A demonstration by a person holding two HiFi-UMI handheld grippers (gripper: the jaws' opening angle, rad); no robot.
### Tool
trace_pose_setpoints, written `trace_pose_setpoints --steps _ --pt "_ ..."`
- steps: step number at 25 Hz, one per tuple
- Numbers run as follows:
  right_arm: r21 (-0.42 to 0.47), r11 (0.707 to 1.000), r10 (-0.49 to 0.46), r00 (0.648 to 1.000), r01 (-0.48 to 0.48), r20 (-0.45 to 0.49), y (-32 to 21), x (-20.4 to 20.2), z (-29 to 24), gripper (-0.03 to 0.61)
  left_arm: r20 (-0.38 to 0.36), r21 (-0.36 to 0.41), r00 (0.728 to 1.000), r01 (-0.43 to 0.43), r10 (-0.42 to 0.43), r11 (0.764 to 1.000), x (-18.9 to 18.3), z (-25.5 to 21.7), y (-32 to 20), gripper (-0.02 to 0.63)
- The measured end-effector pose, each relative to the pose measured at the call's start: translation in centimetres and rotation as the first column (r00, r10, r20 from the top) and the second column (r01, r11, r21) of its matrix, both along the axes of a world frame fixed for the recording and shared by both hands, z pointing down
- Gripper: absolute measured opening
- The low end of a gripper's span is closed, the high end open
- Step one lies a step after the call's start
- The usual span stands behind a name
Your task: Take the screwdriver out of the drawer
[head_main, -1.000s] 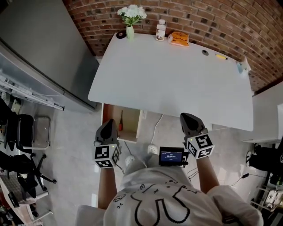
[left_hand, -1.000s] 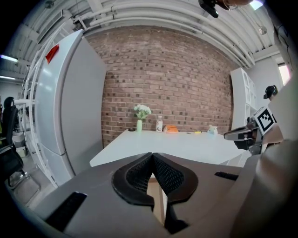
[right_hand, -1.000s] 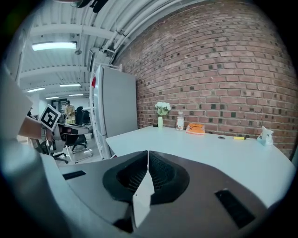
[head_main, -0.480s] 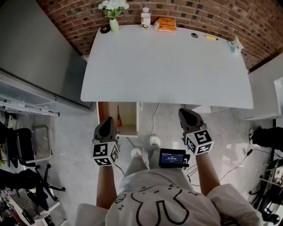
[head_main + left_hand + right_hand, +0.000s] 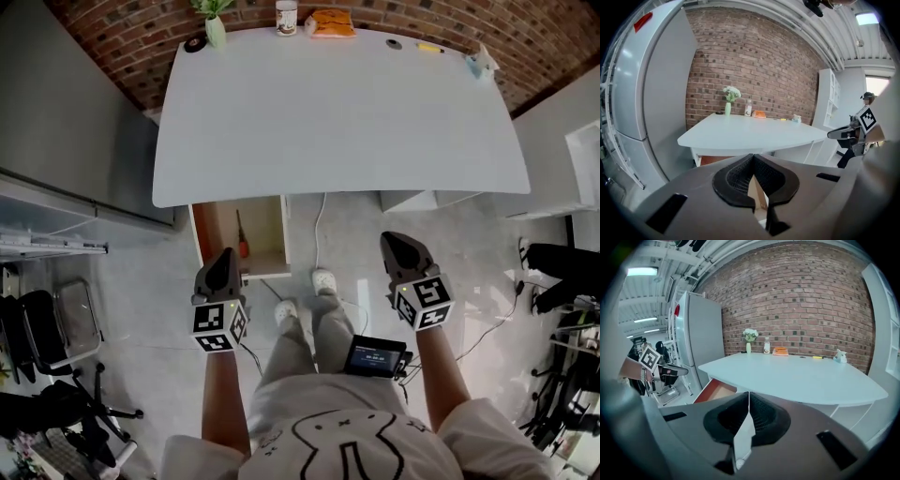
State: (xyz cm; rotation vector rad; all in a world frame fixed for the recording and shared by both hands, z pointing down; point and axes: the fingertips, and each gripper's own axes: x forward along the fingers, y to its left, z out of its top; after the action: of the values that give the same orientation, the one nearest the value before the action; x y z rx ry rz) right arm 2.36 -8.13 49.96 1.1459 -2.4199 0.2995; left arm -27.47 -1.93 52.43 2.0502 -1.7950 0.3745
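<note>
Compared with a second before, the tabletop is carried higher in the head view, so that the vase at its far edge is now cut by the top of the frame. The screwdriver, formerly seen off to the right of the left tool, is now seen just beyond that tool's tip. More of the person's legs and shoes is shown between the two tools, and the small screen worn at the waist is found lower, beside the right tool's wrist. Both tools are held much where they were in the view, pressed together as before. The drawer is pulled out from under the tabletop's near edge, directly ahead of the left tool, whose tip overlaps its near left corner in the head view. One thing is seen inside it, the screwdriver, laid lengthwise toward the left side with its orange handle nearest the tool. The left tool's jaws are closed tip to tip with nothing gripped. The right tool is held well to the right of the drawer, over bare floor; its jaws are likewise closed on nothing. Far ahead of both tools, a bottle and an orange packet are set at the tabletop's far edge.
</note>
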Motion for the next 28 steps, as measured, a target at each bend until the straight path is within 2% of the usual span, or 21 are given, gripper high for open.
trace_pose_setpoints --steps 12,24,25,27,28 --pt "-0.072 0.997 -0.022 0.999 0.02 -0.025 0.7 -2.0 9.0 0.02 0.001 -0.131 0.999 -0.039 0.04 0.991 -1.1 10.6 -0.5 0.012" --pt "-0.156 0.988 -0.021 1.0 0.023 0.016 -2.0 -3.4 17.7 0.02 0.023 -0.272 0.999 -0.039 0.047 0.961 -1.6 19.5 -2.2 0.015" --pt "-0.162 0.987 -0.022 1.0 0.024 0.019 -2.2 -3.6 18.3 0.02 0.018 -0.282 0.999 -0.036 0.043 0.959 -1.7 20.0 -2.5 0.025" --pt "-0.174 0.984 -0.02 1.0 0.024 0.022 -2.4 -3.7 19.4 0.02 0.001 -0.309 0.999 -0.035 0.038 0.95 -2.0 21.1 -3.0 0.129" --pt "-0.181 0.983 -0.018 1.0 0.022 0.024 -2.6 -3.7 19.8 0.02 -0.004 -0.325 0.999 -0.036 0.037 0.945 -2.1 21.7 -3.2 0.132"
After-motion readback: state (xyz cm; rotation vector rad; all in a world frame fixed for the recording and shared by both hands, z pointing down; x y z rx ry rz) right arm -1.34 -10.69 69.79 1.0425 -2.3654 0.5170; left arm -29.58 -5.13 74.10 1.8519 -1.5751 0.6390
